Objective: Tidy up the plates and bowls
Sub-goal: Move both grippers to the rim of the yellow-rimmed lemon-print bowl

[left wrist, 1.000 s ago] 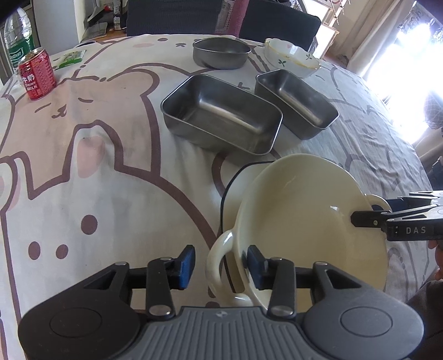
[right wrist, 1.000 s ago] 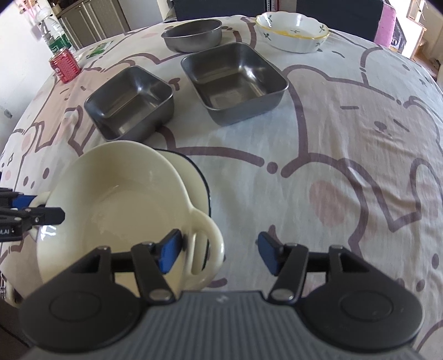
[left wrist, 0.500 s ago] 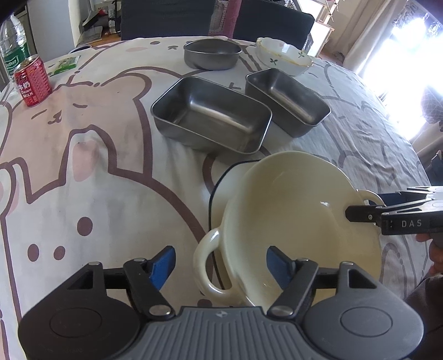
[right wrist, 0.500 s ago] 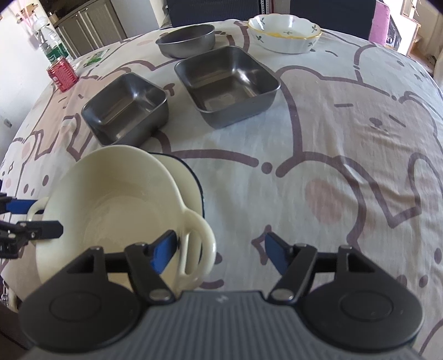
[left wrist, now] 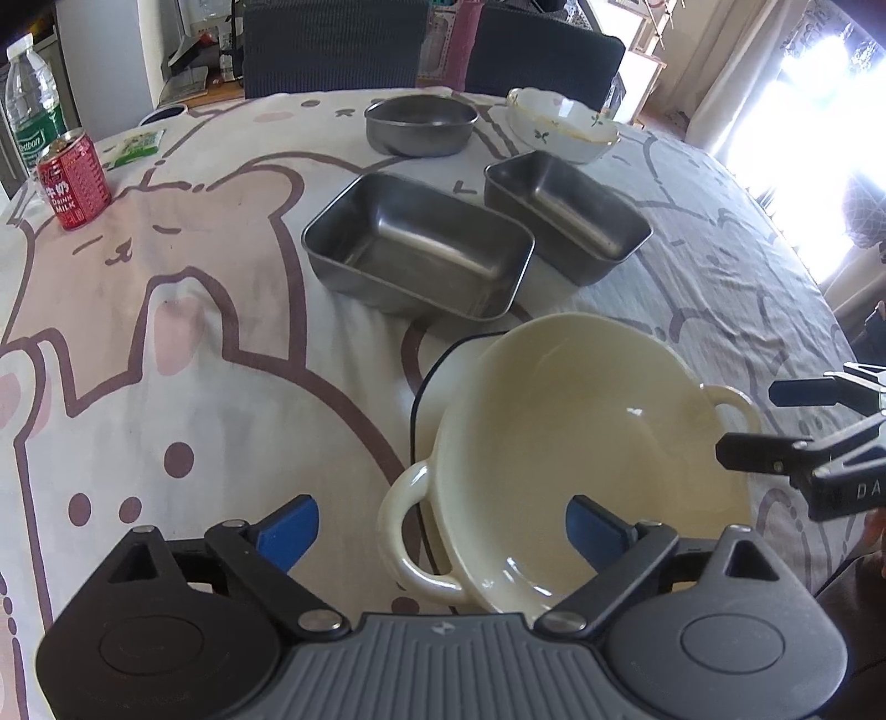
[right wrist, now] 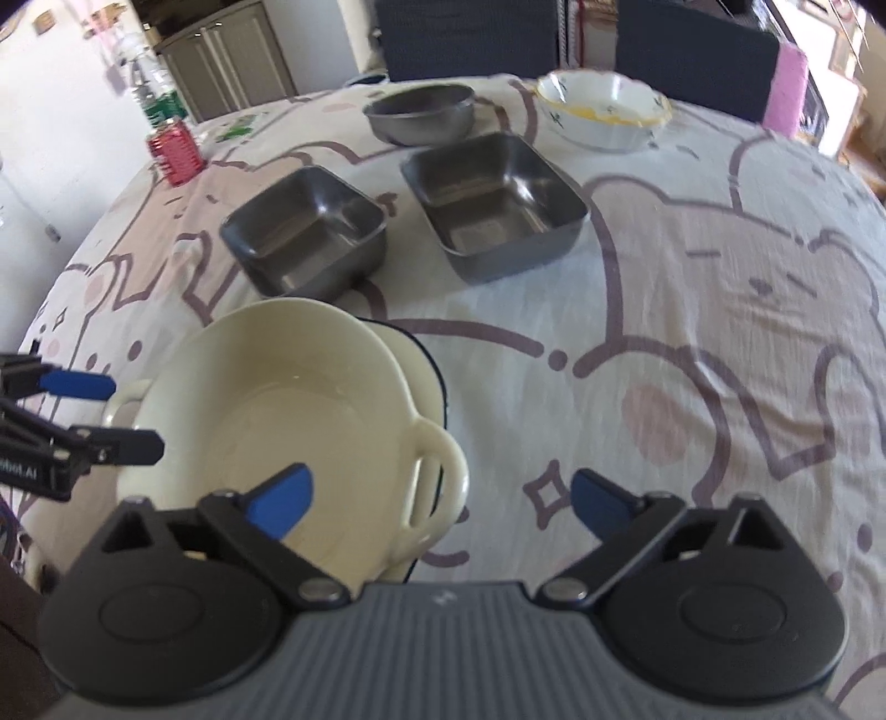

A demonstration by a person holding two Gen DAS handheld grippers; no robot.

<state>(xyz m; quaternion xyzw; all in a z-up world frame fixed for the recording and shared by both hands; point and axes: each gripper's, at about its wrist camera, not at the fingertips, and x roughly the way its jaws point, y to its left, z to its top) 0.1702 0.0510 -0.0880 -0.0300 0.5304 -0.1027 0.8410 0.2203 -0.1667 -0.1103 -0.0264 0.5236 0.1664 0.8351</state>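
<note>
A cream two-handled bowl [left wrist: 581, 443] rests on a dark-rimmed cream plate [left wrist: 437, 376] at the near side of the table; it also shows in the right wrist view [right wrist: 288, 421]. My left gripper [left wrist: 440, 526] is open, its jaws apart on either side of the bowl's near handle, not touching. My right gripper [right wrist: 440, 501] is open around the opposite handle. Further back stand two steel rectangular trays [left wrist: 415, 249] [left wrist: 565, 213], a steel round bowl [left wrist: 421, 124] and a white flowered bowl [left wrist: 559, 124].
A red drink can [left wrist: 72, 180], a water bottle [left wrist: 30, 105] and a green packet [left wrist: 135, 148] sit at the far left. Dark chairs [left wrist: 332, 44] stand behind the table. The table carries a cloth with a bear pattern [left wrist: 166, 332].
Both grippers let go of the cream bowl's handles, opened wide and drew back a little. The bowl stays on the plate.
</note>
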